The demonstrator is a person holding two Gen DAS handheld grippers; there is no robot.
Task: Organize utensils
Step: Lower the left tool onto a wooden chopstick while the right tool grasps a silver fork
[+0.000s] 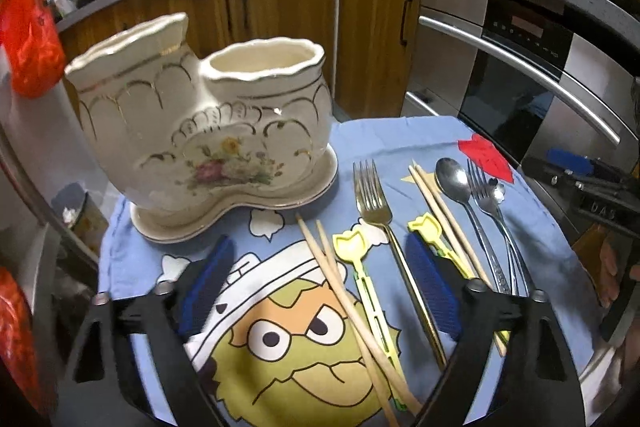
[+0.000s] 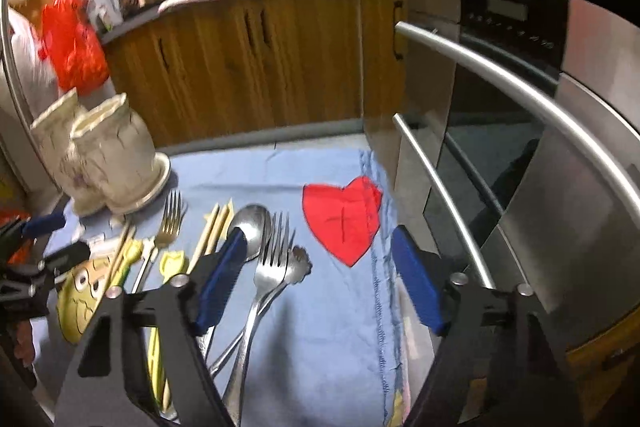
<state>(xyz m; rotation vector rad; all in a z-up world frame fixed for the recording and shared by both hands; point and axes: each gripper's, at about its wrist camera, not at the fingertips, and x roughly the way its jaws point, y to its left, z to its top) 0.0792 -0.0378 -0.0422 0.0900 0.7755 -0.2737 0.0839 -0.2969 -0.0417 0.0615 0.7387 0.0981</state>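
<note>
Utensils lie in a rough row on the blue cloth [image 1: 400,143] covering the surface, handles toward the camera, likely so each can be picked off singly. Left tongs [image 1: 320,291] open, nothing gripped; they straddle a chopstick pair [image 1: 340,291], a yellow pick [image 1: 364,279] and the gold fork [image 1: 374,203]. Right tongs [image 2: 320,279] open, empty, over the steel fork [image 2: 268,267] and small flower-end spoon [image 2: 298,263], beside the big spoon [image 2: 256,223]. Ceramic two-pocket holder [image 1: 208,131] stands upright at the cloth's back-left; the pocket visible inside looks empty, the taller one's interior is hidden.
</note>
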